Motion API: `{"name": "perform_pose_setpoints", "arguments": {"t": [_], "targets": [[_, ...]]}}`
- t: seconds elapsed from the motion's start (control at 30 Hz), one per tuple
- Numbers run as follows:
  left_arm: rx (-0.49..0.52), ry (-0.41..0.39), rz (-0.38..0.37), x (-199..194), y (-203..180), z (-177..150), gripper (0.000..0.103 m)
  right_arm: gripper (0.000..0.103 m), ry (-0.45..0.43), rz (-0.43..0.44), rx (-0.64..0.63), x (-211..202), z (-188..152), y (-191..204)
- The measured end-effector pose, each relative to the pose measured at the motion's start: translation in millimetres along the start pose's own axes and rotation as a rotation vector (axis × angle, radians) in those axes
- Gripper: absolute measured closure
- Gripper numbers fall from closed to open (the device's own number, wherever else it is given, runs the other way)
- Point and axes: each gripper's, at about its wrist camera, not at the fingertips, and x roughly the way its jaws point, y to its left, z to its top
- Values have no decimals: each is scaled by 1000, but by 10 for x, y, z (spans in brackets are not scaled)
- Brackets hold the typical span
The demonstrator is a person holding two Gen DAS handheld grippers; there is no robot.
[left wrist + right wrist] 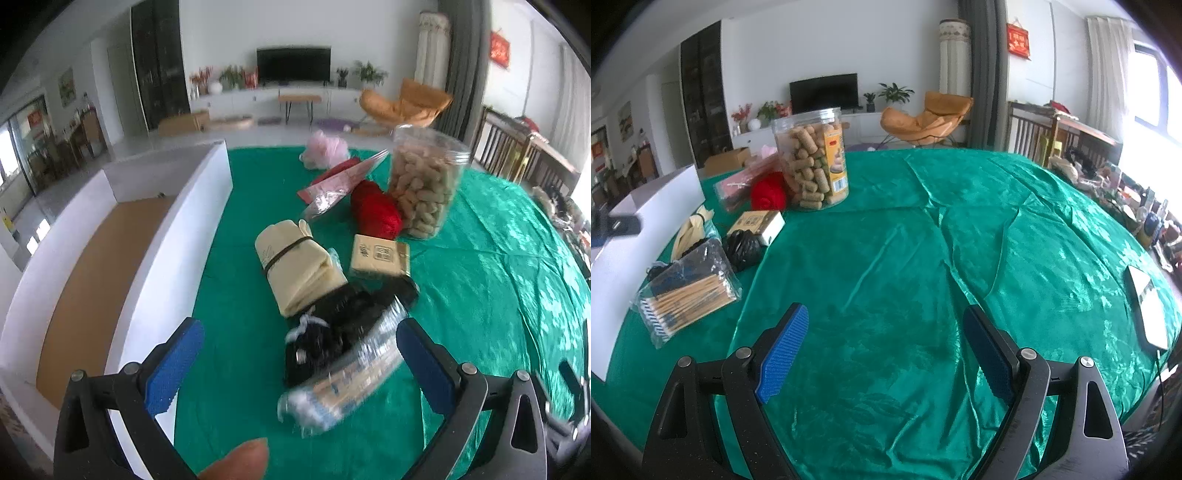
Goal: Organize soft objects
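Note:
My left gripper (299, 345) is open, its blue pads either side of a clear bag of cotton swabs (343, 376) and a black soft bundle (332, 328) on the green cloth, not touching them. Beyond lie a cream folded cloth with a black band (295, 266), a red yarn ball (375, 210) and a pink puff (325, 147). My right gripper (886, 343) is open and empty over bare green cloth. In the right wrist view the swab bag (687, 291), black bundle (742, 245), cream cloth (690, 229) and red yarn (768, 194) lie at the left.
An open white box with a brown floor (159, 236) stands left of the pile. A clear jar of snacks (424, 184) (812, 162), a small tan box (380, 256) (757, 223) and a red-pink packet (340, 181) sit among the soft things. A white flat object (1148, 306) lies at the right.

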Motion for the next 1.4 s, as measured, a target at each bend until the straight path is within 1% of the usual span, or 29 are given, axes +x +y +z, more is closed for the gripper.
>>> {"name": "perform_pose_setpoints", "arguments": {"t": [0.13, 0.27, 0.33, 0.37, 0.57, 0.67, 0.8, 1.0, 1.13, 1.4], "targets": [[-32, 69, -10, 351, 25, 343, 0, 15, 1, 1, -11, -2, -11, 18], [-70, 137, -10, 779, 47, 549, 0, 15, 21, 13, -18, 24, -28, 35], [-58, 161, 9, 947, 34, 586, 0, 15, 38, 21, -17, 53, -36, 37], [-57, 175, 6, 1019, 33, 592, 0, 15, 41, 24, -17, 55, -38, 36], [-112, 269, -11, 1394, 162, 524, 0, 15, 32, 28, -12, 59, -35, 34], [-97, 305, -7, 1496, 188, 469, 0, 15, 38, 33, -10, 74, -31, 32], [-125, 321, -60, 1541, 278, 456, 0, 15, 37, 36, -11, 75, -26, 31], [-175, 378, -145, 1603, 439, 452, 0, 15, 36, 38, -10, 77, -23, 35], [-207, 410, -187, 1676, 531, 454, 0, 15, 35, 39, -11, 79, -22, 36], [-172, 428, -186, 1757, 572, 540, 0, 15, 31, 41, -10, 77, -21, 33]]}}
